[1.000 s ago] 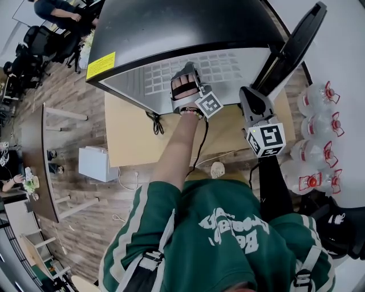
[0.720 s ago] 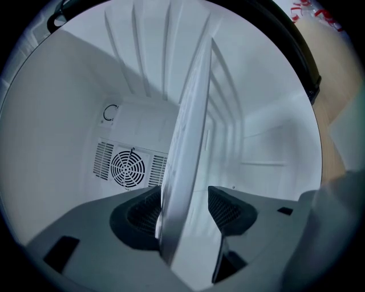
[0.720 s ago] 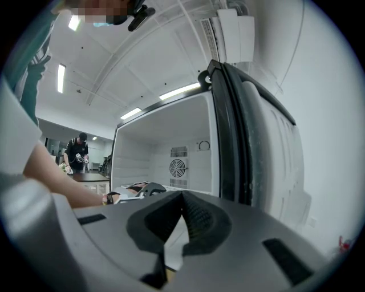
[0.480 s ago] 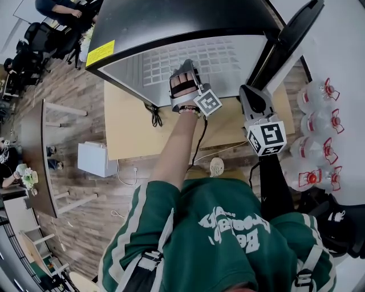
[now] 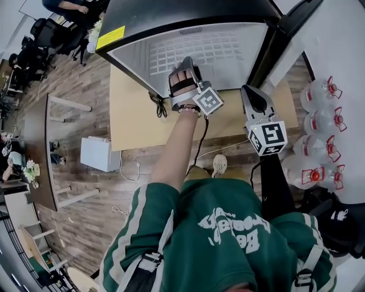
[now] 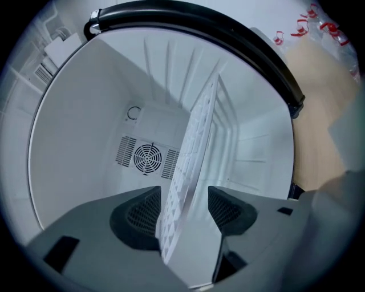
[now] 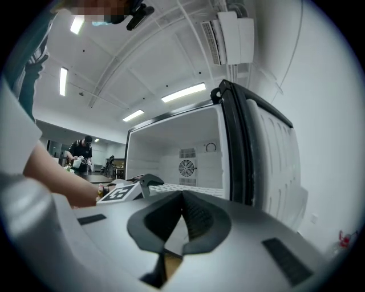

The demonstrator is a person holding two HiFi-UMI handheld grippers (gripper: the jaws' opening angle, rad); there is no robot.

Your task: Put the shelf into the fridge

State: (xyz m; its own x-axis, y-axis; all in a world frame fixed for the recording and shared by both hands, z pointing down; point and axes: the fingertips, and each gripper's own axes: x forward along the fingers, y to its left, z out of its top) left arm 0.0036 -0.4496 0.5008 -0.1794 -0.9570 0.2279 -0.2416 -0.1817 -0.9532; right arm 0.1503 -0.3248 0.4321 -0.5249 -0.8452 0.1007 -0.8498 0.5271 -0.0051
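Observation:
The white grid shelf [image 5: 222, 54] lies level inside the open fridge [image 5: 188, 17], whose door [image 5: 285, 34] swings out to the right. My left gripper [image 5: 186, 64] reaches into the fridge mouth at the shelf's front edge. In the left gripper view the shelf [image 6: 197, 154] runs edge-on between the jaws of the left gripper [image 6: 182, 208], which stand wide, with a gap on the right side. My right gripper [image 5: 254, 94] hangs by the door's lower edge. In its own view the right gripper [image 7: 182, 199] has its jaws together and empty, facing the fridge [image 7: 188, 142].
The fridge stands on a light wooden board [image 5: 137, 125] with cables [image 5: 157, 105] at its front. Several large water bottles [image 5: 319, 125] line the right wall. A white box [image 5: 100, 154] sits on the floor to the left. A fan grille [image 6: 148, 157] marks the fridge's back wall.
The left gripper has edged a little farther into the fridge with the shelf. The right gripper has stayed by the door.

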